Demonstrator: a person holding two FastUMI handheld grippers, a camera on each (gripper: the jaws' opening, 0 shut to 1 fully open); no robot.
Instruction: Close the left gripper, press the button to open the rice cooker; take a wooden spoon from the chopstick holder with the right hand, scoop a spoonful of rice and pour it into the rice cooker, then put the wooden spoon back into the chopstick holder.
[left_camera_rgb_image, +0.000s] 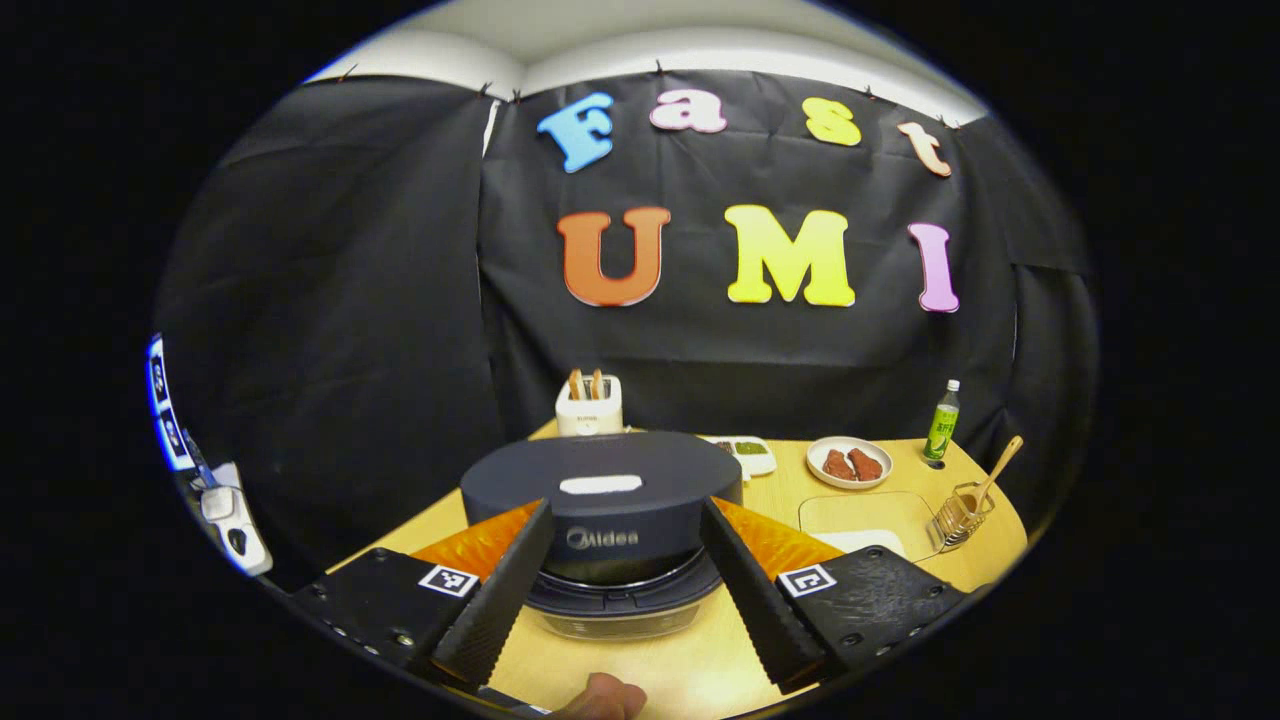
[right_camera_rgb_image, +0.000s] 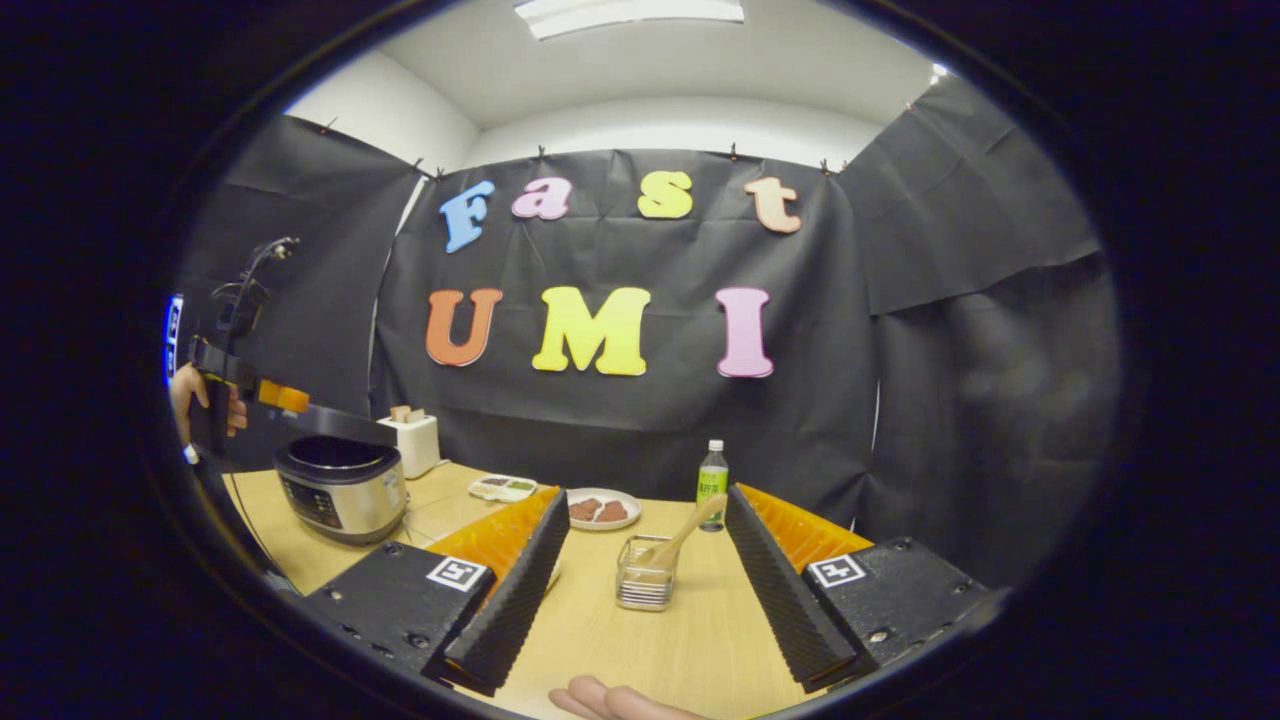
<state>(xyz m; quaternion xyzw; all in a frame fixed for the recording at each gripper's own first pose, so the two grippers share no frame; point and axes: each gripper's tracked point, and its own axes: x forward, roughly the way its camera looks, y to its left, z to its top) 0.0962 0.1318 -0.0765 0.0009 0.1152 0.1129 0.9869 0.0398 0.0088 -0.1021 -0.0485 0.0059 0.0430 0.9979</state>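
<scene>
Black cloth walls a booth around a pale wooden table (right_camera_rgb_image: 640, 640). Left gripper view: the rice cooker (left_camera_rgb_image: 605, 520) stands just ahead of the left gripper (left_camera_rgb_image: 625, 570), between its two fingers (left_camera_rgb_image: 495, 590), which are spread wide and touch nothing; the lid carries a white button (left_camera_rgb_image: 600, 484) on top and is closed. Right gripper view: the same cooker (right_camera_rgb_image: 342, 487) lies well off to the left of the right gripper (right_camera_rgb_image: 650, 580), and the left gripper (right_camera_rgb_image: 275, 395), held in a hand (right_camera_rgb_image: 190, 395), hangs above it. The right gripper's fingers (right_camera_rgb_image: 775, 590) are likewise released, with the wire chopstick holder (right_camera_rgb_image: 645, 575) between them and a little ahead, not touched. A wooden spoon (right_camera_rgb_image: 685, 535) leans in the holder, its handle tilted up toward the right finger. In the left gripper view the holder (left_camera_rgb_image: 962, 515) and spoon (left_camera_rgb_image: 995, 470) sit far beyond the right finger. Farther out stand a green bottle (right_camera_rgb_image: 712, 483), a plate (right_camera_rgb_image: 603, 508) with two reddish pieces, a divided tray (right_camera_rgb_image: 503, 487) and a white toaster (right_camera_rgb_image: 413, 440). A clear tray (left_camera_rgb_image: 865, 515) lies beside the holder. A fingertip (right_camera_rgb_image: 615, 700) shows at the lower edge.
</scene>
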